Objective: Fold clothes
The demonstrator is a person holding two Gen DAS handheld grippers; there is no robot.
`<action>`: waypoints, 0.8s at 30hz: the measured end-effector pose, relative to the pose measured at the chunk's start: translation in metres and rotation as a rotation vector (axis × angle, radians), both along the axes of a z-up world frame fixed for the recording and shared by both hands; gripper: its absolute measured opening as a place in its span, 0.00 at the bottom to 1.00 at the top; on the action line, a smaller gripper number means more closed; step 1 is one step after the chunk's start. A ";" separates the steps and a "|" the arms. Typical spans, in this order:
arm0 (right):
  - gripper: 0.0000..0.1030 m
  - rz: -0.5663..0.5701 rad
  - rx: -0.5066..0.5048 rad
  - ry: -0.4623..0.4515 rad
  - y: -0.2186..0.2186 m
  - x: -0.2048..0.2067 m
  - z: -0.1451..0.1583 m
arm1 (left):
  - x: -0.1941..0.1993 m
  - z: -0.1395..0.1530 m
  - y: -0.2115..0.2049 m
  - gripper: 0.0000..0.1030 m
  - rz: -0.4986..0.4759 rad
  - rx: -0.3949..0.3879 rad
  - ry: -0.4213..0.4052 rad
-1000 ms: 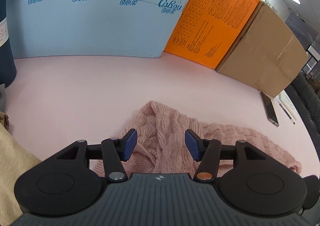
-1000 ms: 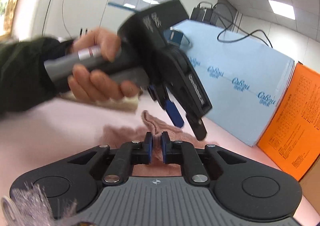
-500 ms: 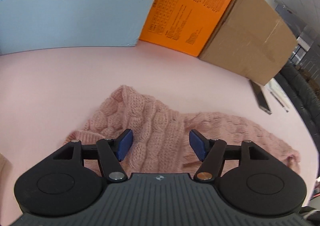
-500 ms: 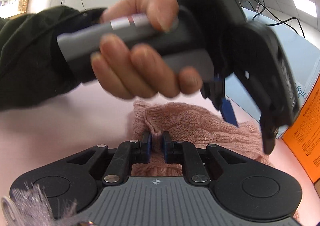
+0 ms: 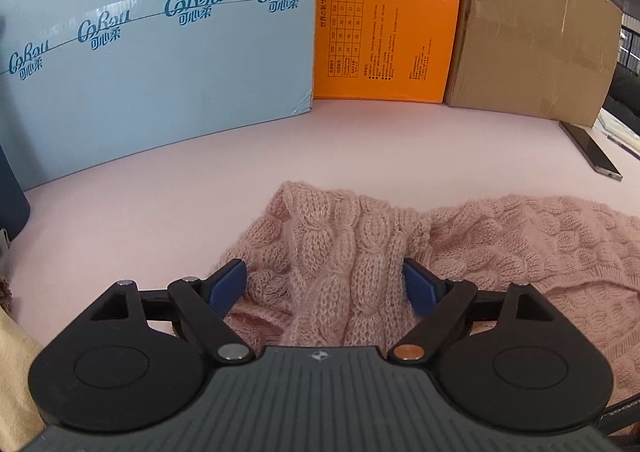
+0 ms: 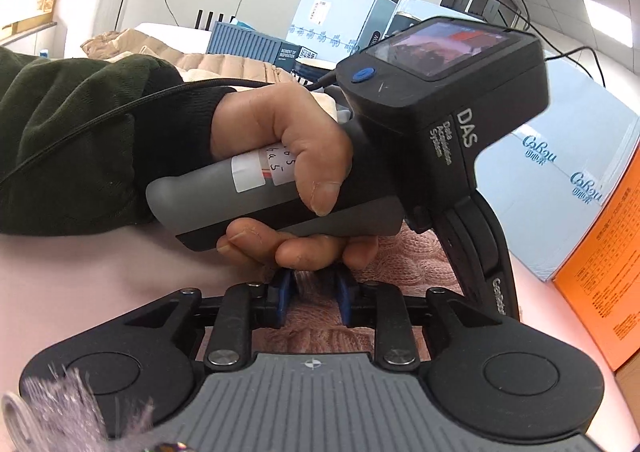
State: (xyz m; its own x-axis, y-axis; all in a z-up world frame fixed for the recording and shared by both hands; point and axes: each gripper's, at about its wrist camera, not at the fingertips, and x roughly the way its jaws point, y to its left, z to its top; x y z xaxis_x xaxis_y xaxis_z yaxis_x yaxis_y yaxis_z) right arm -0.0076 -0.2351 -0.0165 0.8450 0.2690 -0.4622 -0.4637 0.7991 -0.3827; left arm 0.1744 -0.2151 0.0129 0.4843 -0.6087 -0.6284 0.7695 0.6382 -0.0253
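Pink cable-knit sweater (image 5: 460, 248) lies bunched on the pink table (image 5: 200, 203), near the boxes. Left gripper (image 5: 324, 288) is opening, a raised fold between its pads, seemingly not pinched. Right gripper (image 6: 312, 298) is opening too, knit between the pads, no grip. Soft, limp, stretchy, probably light; best taken at a thick edge or hem.
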 end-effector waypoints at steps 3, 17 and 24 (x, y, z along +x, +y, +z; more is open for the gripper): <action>0.78 -0.003 0.025 -0.011 -0.002 -0.002 0.002 | -0.002 0.005 0.005 0.79 0.013 -0.017 -0.019; 0.92 -0.015 -0.120 -0.085 0.023 -0.031 0.005 | 0.000 -0.002 0.010 0.91 0.063 -0.019 -0.039; 1.00 -0.222 -0.154 -0.198 0.022 -0.105 0.011 | -0.001 -0.001 0.013 0.91 0.069 -0.041 -0.028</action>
State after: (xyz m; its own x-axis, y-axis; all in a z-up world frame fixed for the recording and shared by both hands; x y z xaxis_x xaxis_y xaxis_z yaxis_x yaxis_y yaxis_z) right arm -0.1123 -0.2132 -0.0054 0.9525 0.0078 -0.3045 -0.1893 0.7984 -0.5716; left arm 0.1731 -0.2021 0.0119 0.5429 -0.5986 -0.5890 0.7247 0.6883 -0.0316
